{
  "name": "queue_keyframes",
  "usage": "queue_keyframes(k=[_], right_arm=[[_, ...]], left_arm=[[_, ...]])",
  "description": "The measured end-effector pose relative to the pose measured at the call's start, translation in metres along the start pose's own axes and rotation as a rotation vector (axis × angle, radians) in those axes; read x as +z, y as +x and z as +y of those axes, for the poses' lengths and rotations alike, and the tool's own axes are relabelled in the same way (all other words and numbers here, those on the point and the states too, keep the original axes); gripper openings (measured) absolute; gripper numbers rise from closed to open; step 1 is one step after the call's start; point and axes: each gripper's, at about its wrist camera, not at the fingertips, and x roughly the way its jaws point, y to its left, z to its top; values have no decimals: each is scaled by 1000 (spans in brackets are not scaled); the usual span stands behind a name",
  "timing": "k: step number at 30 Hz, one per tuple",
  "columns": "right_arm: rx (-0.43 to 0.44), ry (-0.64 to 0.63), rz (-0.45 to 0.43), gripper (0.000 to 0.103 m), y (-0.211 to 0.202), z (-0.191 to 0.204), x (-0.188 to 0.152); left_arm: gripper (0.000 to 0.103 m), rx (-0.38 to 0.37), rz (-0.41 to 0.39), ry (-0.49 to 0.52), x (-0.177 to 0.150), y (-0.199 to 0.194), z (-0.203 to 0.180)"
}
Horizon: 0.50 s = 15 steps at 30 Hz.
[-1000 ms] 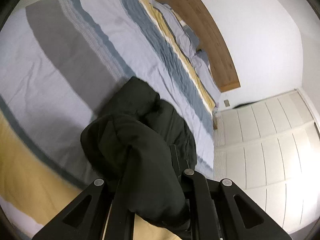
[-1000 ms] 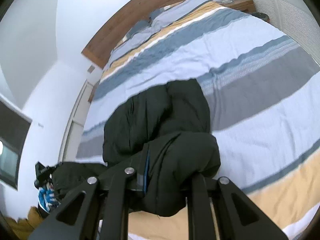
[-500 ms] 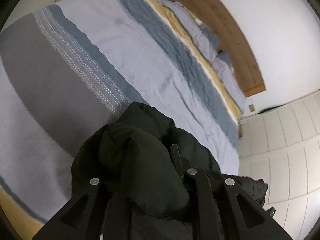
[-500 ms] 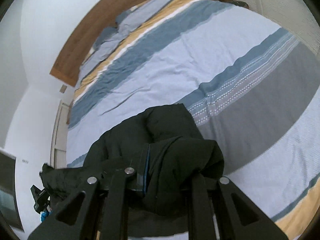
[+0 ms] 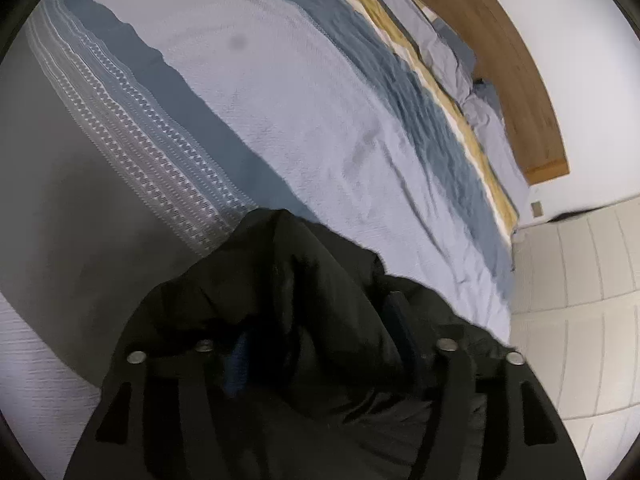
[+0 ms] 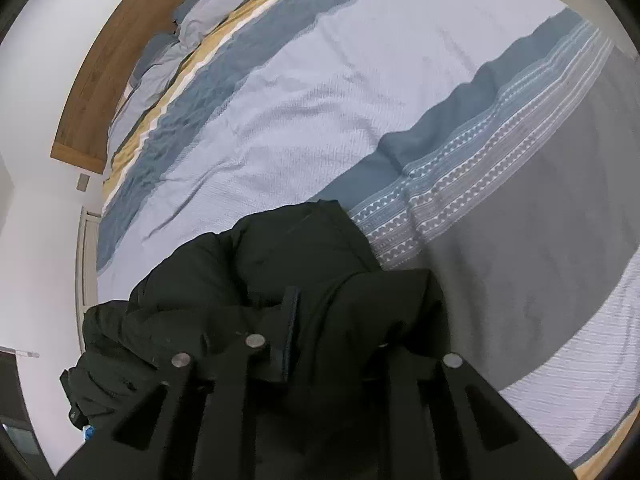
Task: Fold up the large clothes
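A large black padded jacket (image 5: 304, 292) hangs bunched over both grippers above the striped bed cover (image 5: 280, 100). My left gripper (image 5: 320, 344) is shut on a thick fold of the jacket, which drapes over its fingers and hides the tips. In the right wrist view my right gripper (image 6: 340, 344) is shut on another fold of the same jacket (image 6: 304, 256). The rest of the jacket trails down to the left past the bed edge (image 6: 104, 344).
The bed cover (image 6: 360, 100) has grey, blue, lilac and yellow stripes. Pillows (image 6: 188, 28) and a wooden headboard (image 6: 100, 80) lie at the far end. White wardrobe doors (image 5: 580, 300) stand beside the bed. A white wall (image 6: 36, 208) is on the left.
Both grippers have carried the jacket forward over the bed, from the yellow stripe at the foot to the grey and patterned stripes. Both grips have held.
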Motion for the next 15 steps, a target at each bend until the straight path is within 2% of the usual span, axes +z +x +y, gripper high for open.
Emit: queue_keyframes(k=[1,4,6,7,9,11,15], right_arm=[[3,2,2,21,1,0,1],[33,6,-7,35,-4,0,3],[77,18,-24,53,-13,0,4],[97,25,-33,58,-17,0,5],[140,44,-58,82,-29,1,6],[162,44,-88,95,-42,5,8],[184,11,-142,98,-72,16,11]], left_arm=[[74,-19,-7,-7,2,-4,-1],[84,-109,-46,-35,11,-26,-2],[87,-129,-72,-30,16,-43,-5],[87,-129,-83,-20,18,-51,-7],[87,-120,-107,14,19,-70,-14],[87,-90,-134,64,16,-87,-22],[87,-29,-163,164,-2,-108,-38]])
